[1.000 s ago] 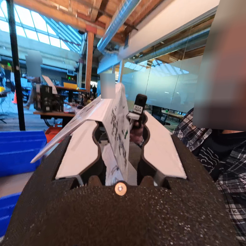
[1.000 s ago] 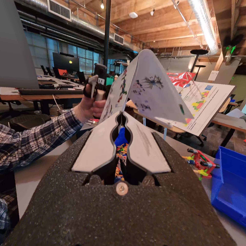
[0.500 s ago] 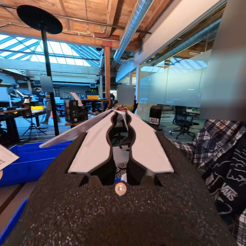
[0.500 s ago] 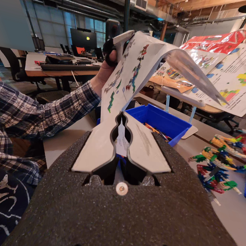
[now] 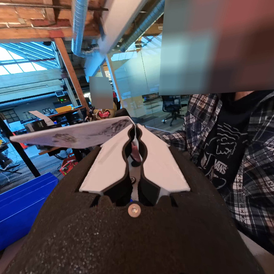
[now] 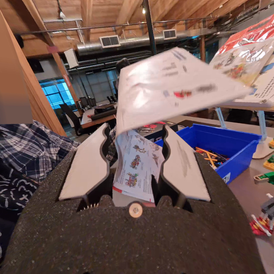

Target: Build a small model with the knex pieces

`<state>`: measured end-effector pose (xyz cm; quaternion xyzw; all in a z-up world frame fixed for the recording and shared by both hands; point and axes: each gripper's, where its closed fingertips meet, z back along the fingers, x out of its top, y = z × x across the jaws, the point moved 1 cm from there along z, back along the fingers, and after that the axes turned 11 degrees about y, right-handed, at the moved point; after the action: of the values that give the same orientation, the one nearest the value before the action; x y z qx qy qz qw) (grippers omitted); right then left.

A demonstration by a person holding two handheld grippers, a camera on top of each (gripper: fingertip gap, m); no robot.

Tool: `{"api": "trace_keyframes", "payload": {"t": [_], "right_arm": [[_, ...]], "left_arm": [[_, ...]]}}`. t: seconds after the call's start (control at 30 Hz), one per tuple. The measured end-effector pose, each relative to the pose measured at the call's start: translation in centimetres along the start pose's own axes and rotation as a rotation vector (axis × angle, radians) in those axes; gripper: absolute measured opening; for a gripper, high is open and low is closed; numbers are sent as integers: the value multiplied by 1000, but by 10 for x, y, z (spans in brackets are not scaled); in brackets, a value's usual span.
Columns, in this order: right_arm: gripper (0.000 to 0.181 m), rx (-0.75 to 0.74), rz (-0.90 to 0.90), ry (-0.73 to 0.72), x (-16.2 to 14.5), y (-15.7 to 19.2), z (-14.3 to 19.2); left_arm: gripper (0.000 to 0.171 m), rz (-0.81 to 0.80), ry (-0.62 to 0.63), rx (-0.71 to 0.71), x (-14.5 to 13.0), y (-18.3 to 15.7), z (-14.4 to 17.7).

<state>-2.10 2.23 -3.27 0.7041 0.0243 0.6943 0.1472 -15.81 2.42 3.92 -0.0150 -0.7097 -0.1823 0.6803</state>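
My left gripper (image 5: 135, 127) is shut on the folded edge of a white printed booklet (image 5: 66, 136), held up in the air; the page spreads out to the left of the fingers. In the right wrist view the same booklet (image 6: 170, 89) hangs in front of me, its upper page blurred and a lower page (image 6: 137, 163) with coloured pictures drooping down between my fingers. My right gripper (image 6: 135, 127) is open, its jaws wide apart on either side of the lower page without pinching it.
A person in a plaid shirt (image 5: 237, 148) is close on the right. A blue bin (image 6: 222, 140) of small coloured rods stands on the grey table (image 6: 244, 192). A document stand (image 6: 252, 66) and toy pieces (image 6: 268, 177) are at right. Another blue bin (image 5: 22, 207) is at lower left. Some 15 centimetres of space lies between my two pairs of fingers.
My left gripper closed on the booklet's edge and holds it. My right gripper, shut on the booklet before, has opened and let go. Both views have swung.
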Motion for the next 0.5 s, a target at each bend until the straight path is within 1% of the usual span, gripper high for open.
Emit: {"api": "trace_keyframes", "payload": {"t": [0.07, 0.1, 0.17, 0.2, 0.23, 0.33, 0.4, 0.47, 0.5], "right_arm": [[69, 4, 23, -19, 7, 6, 0], [64, -6, 27, -19, 8, 6, -1], [26, -36, 36, 4, 8, 4, -4], [19, -57, 62, 3, 8, 4, -3], [2, -72, 91, -7, 10, 5, -2], [0, -116, 96, -34, 17, 0, 3], [0, -130, 91, -20, 16, -4, 4], [0, -143, 77, -12, 16, -8, 5], [0, -140, 69, -14, 17, -9, 5]], "left_arm": [[0, 0, 39, -44, -7, -6, -6], [0, 3, 44, -65, -8, -9, -7], [0, 12, 69, -76, -13, -10, -10], [0, 19, 78, -87, -15, -11, -11], [0, 28, 92, -82, -18, -9, -11], [0, 64, 157, -3, -31, 6, -10], [1, 89, 173, 31, -35, 13, -11], [23, 111, 192, 82, -37, 22, -13], [27, 113, 208, 95, -40, 24, -15]]}}
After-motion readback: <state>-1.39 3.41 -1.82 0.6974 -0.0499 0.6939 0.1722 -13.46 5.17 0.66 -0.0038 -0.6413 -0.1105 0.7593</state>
